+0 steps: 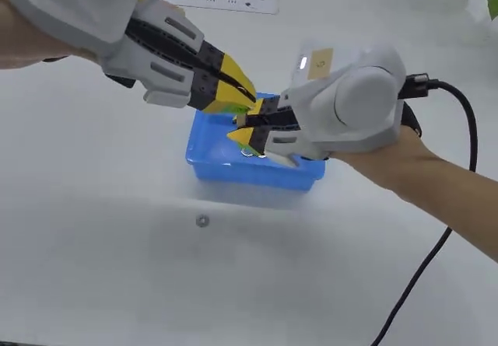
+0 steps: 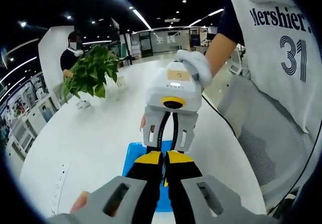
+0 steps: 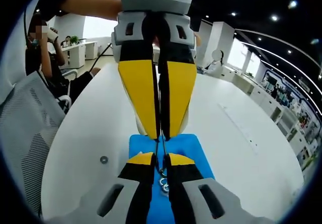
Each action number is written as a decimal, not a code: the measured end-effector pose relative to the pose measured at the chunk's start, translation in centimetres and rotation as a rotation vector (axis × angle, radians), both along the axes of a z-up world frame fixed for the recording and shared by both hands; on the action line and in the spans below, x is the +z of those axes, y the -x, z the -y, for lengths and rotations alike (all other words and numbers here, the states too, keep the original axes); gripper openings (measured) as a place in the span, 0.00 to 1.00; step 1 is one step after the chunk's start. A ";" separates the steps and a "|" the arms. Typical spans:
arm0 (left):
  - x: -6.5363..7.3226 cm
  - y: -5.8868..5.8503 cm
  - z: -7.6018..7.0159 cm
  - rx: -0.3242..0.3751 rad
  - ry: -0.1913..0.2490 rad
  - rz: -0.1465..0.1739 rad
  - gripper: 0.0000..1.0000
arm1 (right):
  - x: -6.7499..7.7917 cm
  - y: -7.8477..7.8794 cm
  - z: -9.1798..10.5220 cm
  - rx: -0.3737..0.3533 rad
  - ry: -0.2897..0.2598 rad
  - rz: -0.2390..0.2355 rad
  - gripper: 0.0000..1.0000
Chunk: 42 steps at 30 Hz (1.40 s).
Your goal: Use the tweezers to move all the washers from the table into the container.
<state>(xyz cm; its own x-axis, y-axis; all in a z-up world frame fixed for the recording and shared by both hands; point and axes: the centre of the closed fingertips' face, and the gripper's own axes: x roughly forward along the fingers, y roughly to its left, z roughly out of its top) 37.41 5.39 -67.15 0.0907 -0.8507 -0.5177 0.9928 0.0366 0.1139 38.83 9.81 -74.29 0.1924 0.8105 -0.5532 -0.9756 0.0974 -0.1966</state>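
The blue container (image 1: 233,171) stands at mid-table, and both grippers meet nose to nose above it. My left gripper (image 1: 243,97) comes in from the upper left with its yellow jaws together. From the right, my right gripper (image 1: 243,134) has its jaws closed just below. In the right gripper view, thin metal tweezers (image 3: 161,146) run from the left gripper (image 3: 160,131) down between my right gripper (image 3: 162,158). Their tips hang over the container (image 3: 143,143), where washers (image 3: 164,184) lie. One washer (image 1: 202,221) rests on the table in front of the container and shows again as the washer (image 3: 103,159).
A white power strip (image 1: 218,0) lies at the table's far edge. A black cable (image 1: 459,128) trails from the right gripper off the near right. A potted plant (image 2: 90,73) stands on the far end. A mesh chair (image 3: 30,128) sits beside the table.
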 end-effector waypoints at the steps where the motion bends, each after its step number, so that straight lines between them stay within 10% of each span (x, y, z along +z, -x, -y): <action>1: -0.3 -0.3 -0.1 0.002 0.000 0.001 0.06 | -0.3 -0.3 0.0 -0.001 0.003 -0.003 0.10; 24: -3.5 -1.3 -0.3 -0.014 -0.017 -0.063 0.06 | -4.0 -1.1 0.5 -0.014 0.041 -0.067 0.10; 42: 0.2 0.5 -0.1 -0.045 -0.008 0.004 0.05 | 0.1 0.2 0.1 -0.003 -0.010 -0.003 0.11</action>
<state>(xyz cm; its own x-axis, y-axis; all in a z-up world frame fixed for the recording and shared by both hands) 36.93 5.51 -66.97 0.0543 -0.8499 -0.5241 0.9930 -0.0092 0.1178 38.60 9.75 -74.22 0.1931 0.8153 -0.5458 -0.9759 0.1021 -0.1927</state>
